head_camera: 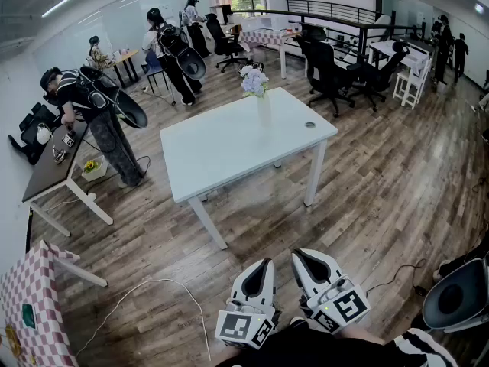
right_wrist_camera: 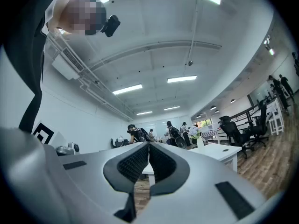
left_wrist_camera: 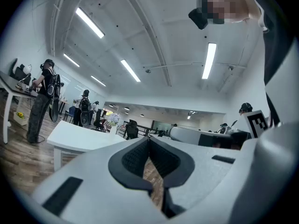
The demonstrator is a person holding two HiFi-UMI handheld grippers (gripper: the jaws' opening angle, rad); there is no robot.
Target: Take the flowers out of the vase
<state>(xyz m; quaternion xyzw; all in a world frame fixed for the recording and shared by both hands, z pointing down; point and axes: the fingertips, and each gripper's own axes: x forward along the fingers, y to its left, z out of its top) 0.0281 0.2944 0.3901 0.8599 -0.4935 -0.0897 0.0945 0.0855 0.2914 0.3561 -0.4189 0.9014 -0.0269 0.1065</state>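
Over floor (head_camera: 382, 197), left tool (head_camera: 267, 263) and right tool (head_camera: 297, 254) sit closed, empty.

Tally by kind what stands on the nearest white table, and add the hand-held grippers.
Pale slim vase: 1
Bunch of lilac and white flowers: 1
Small dark round disc: 1
White hand-held gripper: 2 (left, right)
Total: 5

Flowers (head_camera: 254, 81): pale lilac-white bunch, upright in the vase (head_camera: 264, 111). The vase is slim, pale and upright, on the white desk (head_camera: 229, 155) at its far edge, near the far corner.
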